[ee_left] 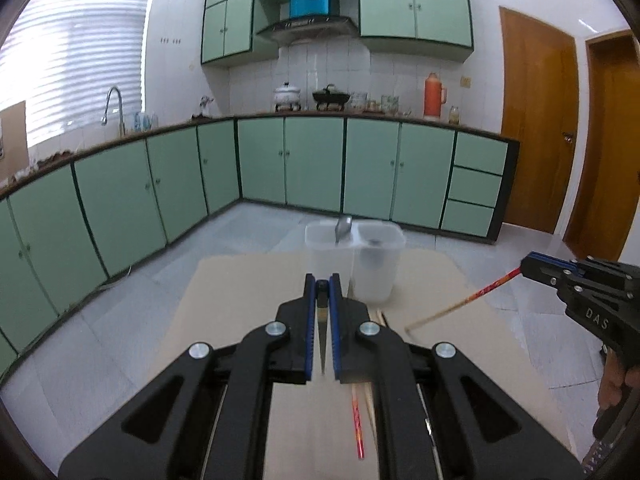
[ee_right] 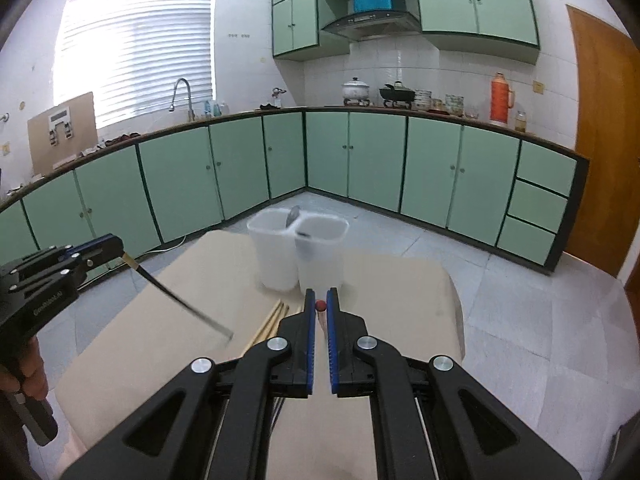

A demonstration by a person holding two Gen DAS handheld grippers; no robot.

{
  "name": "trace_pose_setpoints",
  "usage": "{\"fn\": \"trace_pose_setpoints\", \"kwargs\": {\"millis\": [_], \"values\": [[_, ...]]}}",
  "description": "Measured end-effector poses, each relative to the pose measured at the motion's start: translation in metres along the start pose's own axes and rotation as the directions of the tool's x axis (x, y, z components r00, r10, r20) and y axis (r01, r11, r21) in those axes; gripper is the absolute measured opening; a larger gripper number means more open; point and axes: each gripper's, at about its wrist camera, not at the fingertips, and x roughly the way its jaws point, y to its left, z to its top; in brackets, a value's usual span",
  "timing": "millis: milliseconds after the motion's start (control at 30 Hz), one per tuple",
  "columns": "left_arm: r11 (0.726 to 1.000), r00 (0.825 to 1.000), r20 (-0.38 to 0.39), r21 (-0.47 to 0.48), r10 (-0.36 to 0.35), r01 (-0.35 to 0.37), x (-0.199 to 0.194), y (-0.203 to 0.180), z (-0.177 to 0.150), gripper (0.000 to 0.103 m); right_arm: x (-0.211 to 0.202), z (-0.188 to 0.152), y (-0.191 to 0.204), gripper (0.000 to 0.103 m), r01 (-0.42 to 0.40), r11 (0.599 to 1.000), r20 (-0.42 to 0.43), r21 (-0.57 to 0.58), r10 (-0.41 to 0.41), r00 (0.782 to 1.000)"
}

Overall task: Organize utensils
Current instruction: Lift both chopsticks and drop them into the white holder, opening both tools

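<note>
the left gripper [ee_left: 323, 282] has its fingers pressed on a black chopstick [ee_right: 180, 304], and the right gripper [ee_right: 320, 305] pinches a red chopstick [ee_left: 460, 304] in the same way; each stick hangs slanted above the table [ee_right: 392, 280]. more chopsticks [ee_right: 272, 320] lie on the table near the grippers. behind them stands the white two-part holder [ee_right: 298, 252], with a spoon [ee_left: 343, 229] already in it. i judge the step is carrying the sticks to the holder. next, each stick must be turned upright over one compartment before release.
</note>
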Motion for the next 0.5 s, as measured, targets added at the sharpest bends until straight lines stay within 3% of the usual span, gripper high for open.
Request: {"fn": "trace_pose_setpoints", "kwargs": {"millis": [300, 500], "values": [[0.997, 0.997, 0.016, -0.017, -0.069, 0.069, 0.017, 0.000, 0.030, 0.006, 0.012, 0.044, -0.007, 0.005, -0.088, 0.996, -0.027, -0.025, 0.087, 0.996], [0.995, 0.993, 0.074, -0.023, -0.096, 0.098, 0.020, 0.003, 0.058, 0.006, 0.009, 0.080, -0.013, 0.005, -0.155, 0.988, 0.012, -0.013, 0.155, 0.988]]}}
